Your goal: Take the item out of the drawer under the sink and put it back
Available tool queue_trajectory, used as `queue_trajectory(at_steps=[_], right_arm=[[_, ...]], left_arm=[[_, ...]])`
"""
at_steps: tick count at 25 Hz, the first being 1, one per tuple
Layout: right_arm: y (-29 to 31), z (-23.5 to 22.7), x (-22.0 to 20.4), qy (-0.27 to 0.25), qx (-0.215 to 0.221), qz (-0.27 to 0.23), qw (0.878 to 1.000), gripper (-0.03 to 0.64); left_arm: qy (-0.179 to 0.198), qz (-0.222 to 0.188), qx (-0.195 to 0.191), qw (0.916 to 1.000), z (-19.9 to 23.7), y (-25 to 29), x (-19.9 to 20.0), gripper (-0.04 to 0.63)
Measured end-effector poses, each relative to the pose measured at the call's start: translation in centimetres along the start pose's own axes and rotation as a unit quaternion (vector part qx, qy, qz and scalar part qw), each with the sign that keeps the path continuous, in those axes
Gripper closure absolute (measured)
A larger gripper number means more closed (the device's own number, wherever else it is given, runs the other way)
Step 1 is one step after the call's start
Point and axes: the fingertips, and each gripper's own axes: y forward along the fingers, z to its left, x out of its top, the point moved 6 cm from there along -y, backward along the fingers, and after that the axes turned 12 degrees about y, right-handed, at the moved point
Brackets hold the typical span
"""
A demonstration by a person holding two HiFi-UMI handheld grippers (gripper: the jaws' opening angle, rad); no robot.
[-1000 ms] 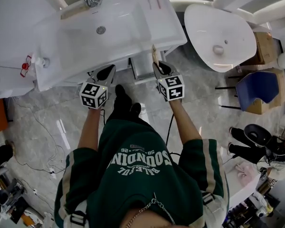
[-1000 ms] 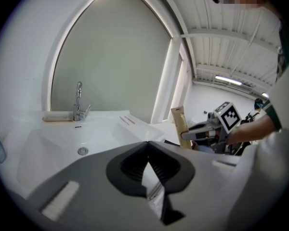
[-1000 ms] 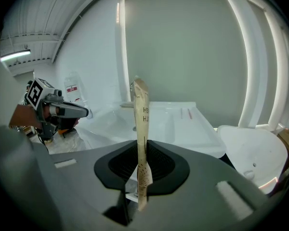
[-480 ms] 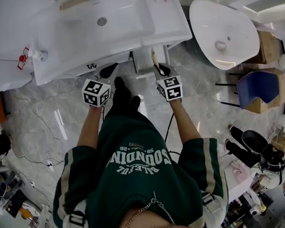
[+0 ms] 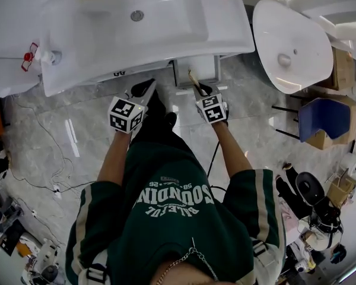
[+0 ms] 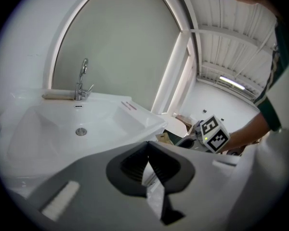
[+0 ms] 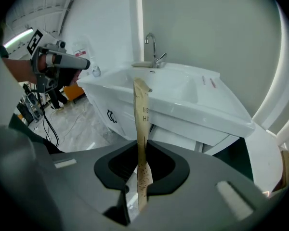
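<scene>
Head view: the right gripper [image 5: 202, 91] carries the packet [image 5: 193, 81], its long axis aimed at the drawer [image 5: 196, 69] under the sink [image 5: 225, 31]; the left gripper [image 5: 143, 89] is farther off.
Left gripper view: fingers together, empty.
Right gripper view: fingers clamp the packet upright before the sink.

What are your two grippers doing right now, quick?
Left gripper: jaws closed, empty.
Right gripper: jaws closed on a brown packet.

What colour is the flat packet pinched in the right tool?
The packet is tan, like kraft paper, with dark print; clearest in the right gripper view.
</scene>
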Motion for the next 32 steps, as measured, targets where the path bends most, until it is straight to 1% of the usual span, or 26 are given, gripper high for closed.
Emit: queue_trajectory(at_steps=[5,9,14,18,25,28,32], right_arm=[[3.7,-0.6,-1.1,-0.044,-0.001,0.056,0.997,0.568],[6.7,-1.5,-2.2,-0.087,-0.011,0.097,0.991,0.568],[10.5,-3.0,-3.1,-0.111,-0.020,0.140,0.984,0.568],[13.4,-4.4,-3.5,-0.119,-0.028,0.168,0.978,0.568],[18.0,-6.3,-5.4,-0.109,-0.039,0.211,0.971,0.568],[19.4,-6.7,-5.6,-0.111,-0.047,0.216,0.969,0.568],[21.3,-7.5,-6.2,-0.097,-0.054,0.227,0.968,0.568]], left_arm=[[-0.006,0.012,0.002,0.9999,0.7,0.4,-1.1,0.545],[-0.014,0.016,0.002,0.9998,1.3,0.9,-2.2,0.545],[-0.026,0.028,0.003,0.9993,1.7,1.2,-3.9,0.545],[-0.037,0.039,0.006,0.9985,1.9,1.5,-5.5,0.545],[-0.058,0.053,0.023,0.9966,2.1,0.6,-7.9,0.545],[-0.066,0.060,0.032,0.9955,2.4,0.3,-9.0,0.545],[-0.069,0.060,0.040,0.9950,2.8,0.1,-9.8,0.545]])
